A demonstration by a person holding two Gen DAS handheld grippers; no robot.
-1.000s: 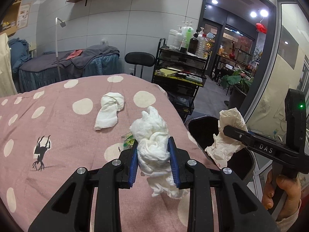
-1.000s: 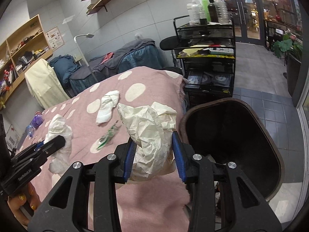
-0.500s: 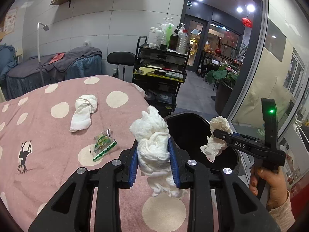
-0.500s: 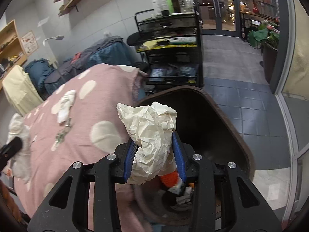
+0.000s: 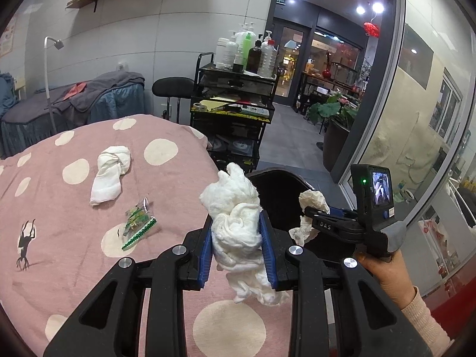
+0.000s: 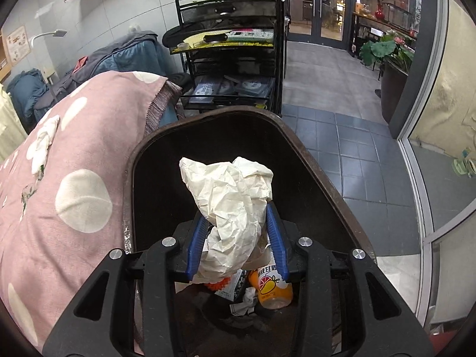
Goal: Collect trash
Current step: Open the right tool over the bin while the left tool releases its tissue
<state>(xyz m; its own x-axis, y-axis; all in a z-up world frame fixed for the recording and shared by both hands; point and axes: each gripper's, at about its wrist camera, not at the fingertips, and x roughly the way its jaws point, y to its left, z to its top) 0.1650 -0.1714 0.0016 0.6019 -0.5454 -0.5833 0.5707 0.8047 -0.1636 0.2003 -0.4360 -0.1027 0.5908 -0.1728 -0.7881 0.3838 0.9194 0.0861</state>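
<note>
My left gripper [image 5: 236,223] is shut on a white wad of tissue [image 5: 235,208], held above the pink spotted bedcover [image 5: 59,238] near its right edge. My right gripper [image 6: 236,214] hangs over the mouth of the dark trash bin [image 6: 312,160] and points down into it. A crumpled cream paper [image 6: 229,190] stands between its blue pads, which still touch it while the jaws are opening. In the left wrist view the right gripper [image 5: 309,217] is seen over the bin [image 5: 276,184]. On the bedcover lie a knotted white cloth [image 5: 110,175] and a green snack wrapper [image 5: 138,223].
The bin holds an orange drink bottle [image 6: 272,285] and scraps of paper. A black wire cart [image 6: 232,44] with bottles stands behind the bin. Beyond lie grey floor tiles [image 6: 342,95], a potted plant [image 6: 386,53] and a glass wall at the right.
The right gripper has moved from above the bed's edge to over the bin, sunk and tilted downward; its jaws stand slightly wider. The left gripper has drifted toward the bin with its tissue.
</note>
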